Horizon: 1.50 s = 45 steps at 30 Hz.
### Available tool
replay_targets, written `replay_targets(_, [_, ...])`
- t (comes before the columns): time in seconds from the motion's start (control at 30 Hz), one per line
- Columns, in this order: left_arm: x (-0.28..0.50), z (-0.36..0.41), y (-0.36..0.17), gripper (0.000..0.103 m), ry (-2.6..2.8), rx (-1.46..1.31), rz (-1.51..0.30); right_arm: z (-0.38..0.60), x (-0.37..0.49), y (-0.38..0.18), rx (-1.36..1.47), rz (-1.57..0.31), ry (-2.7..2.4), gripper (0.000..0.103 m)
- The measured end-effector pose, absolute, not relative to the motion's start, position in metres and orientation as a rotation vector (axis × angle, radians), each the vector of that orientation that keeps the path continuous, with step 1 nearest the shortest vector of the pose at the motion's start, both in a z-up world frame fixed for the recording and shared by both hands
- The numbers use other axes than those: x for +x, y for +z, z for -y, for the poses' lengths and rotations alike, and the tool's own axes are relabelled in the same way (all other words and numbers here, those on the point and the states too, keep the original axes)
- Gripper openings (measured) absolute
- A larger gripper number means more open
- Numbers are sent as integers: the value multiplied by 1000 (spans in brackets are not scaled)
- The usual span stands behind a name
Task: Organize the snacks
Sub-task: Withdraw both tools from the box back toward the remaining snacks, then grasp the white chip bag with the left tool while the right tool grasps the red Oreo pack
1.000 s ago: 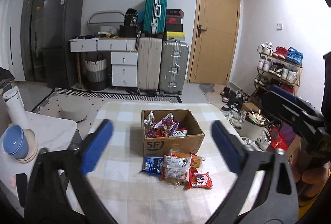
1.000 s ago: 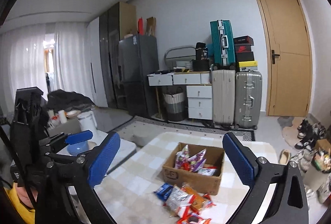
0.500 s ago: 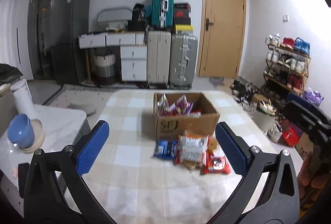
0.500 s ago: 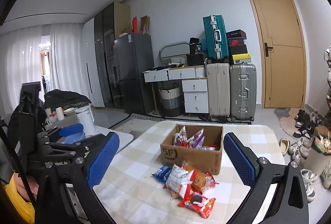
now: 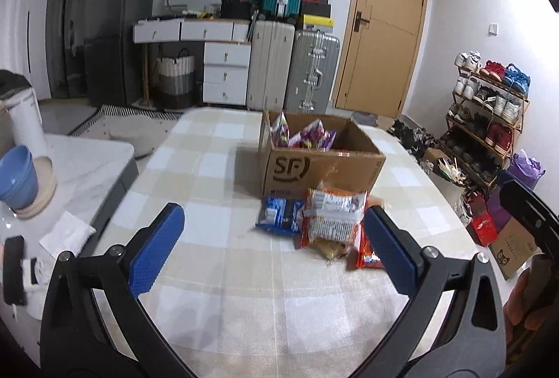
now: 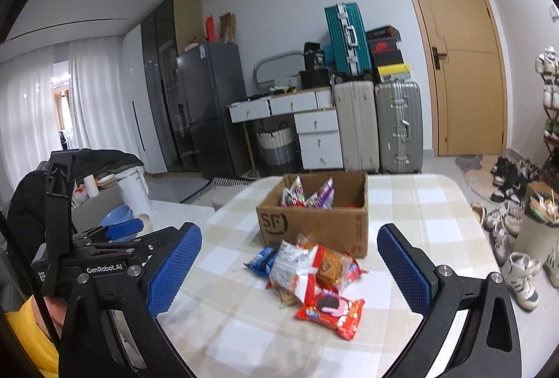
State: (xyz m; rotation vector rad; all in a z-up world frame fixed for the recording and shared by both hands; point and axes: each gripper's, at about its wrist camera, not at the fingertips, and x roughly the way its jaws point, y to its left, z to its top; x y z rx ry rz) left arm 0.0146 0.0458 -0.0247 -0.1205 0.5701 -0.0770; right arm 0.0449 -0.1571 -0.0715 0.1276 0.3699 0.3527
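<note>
A heap of snacks (image 6: 311, 276) is seen on the checked table (image 6: 436, 203), just before the box (image 6: 314, 224), which holds more packets. Both the left gripper (image 5: 274, 247) and right gripper (image 6: 288, 268) are held spread wide, nothing grasped.

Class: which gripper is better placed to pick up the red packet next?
Right, probably. The red packet lies nearest and unobstructed between the right gripper's open jaws; the left gripper sees it half hidden.

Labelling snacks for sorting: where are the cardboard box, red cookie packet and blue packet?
cardboard box (image 6: 314, 227): right wrist view, front wall.
red cookie packet (image 6: 332, 310): right wrist view, centre.
blue packet (image 5: 279, 215): left wrist view, centre.
</note>
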Motion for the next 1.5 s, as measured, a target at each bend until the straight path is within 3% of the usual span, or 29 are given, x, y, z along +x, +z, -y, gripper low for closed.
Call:
replay_targets(1.37, [204,46,-166,103,-340,-150,-898,196,137,-194,281,-653,349,102])
replay_targets(1.5, [221,56,-179,96,-357,-156,-918,194,144,-199,278,-659,363,102])
